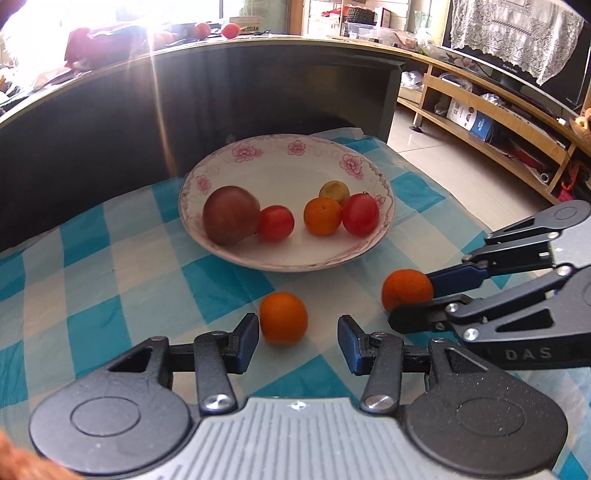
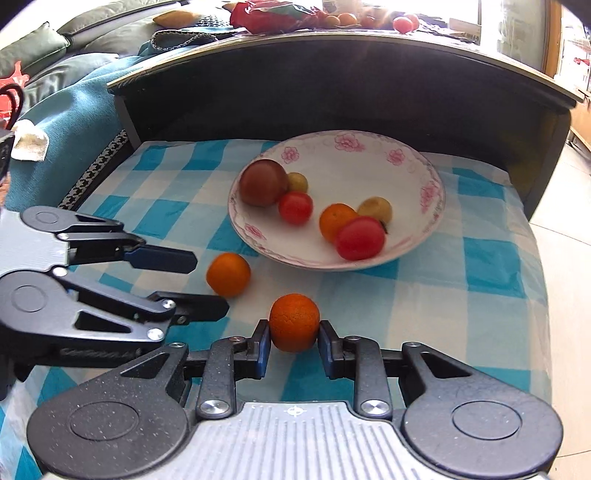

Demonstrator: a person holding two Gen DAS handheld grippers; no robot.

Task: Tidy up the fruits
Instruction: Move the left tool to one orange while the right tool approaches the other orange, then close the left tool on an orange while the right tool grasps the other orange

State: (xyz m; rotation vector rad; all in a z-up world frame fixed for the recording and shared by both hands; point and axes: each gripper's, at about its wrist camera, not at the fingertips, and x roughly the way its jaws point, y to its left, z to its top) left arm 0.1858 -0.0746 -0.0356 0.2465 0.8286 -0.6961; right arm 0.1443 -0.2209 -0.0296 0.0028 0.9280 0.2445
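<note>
Checked cloth (image 2: 424, 295): right gripper (image 2: 294, 345) clamps orange (image 2: 294, 326); left gripper (image 1: 298, 341) spread.

Three oranges (image 2: 294, 322), two tomatoes (image 2: 295, 208), two yellow fruits (image 2: 375, 209), one plate (image 2: 424, 236).

Small yellow fruit (image 1: 334, 191) half hidden behind orange (image 1: 322, 216) and tomato (image 1: 360, 214). A second yellow fruit (image 2: 297, 182) tucked behind dark fruit (image 2: 263, 182). Counter-top items (image 1: 201, 29) washed out by glare, unreadable. Right gripper (image 1: 410, 293) body cut off at frame edge.
</note>
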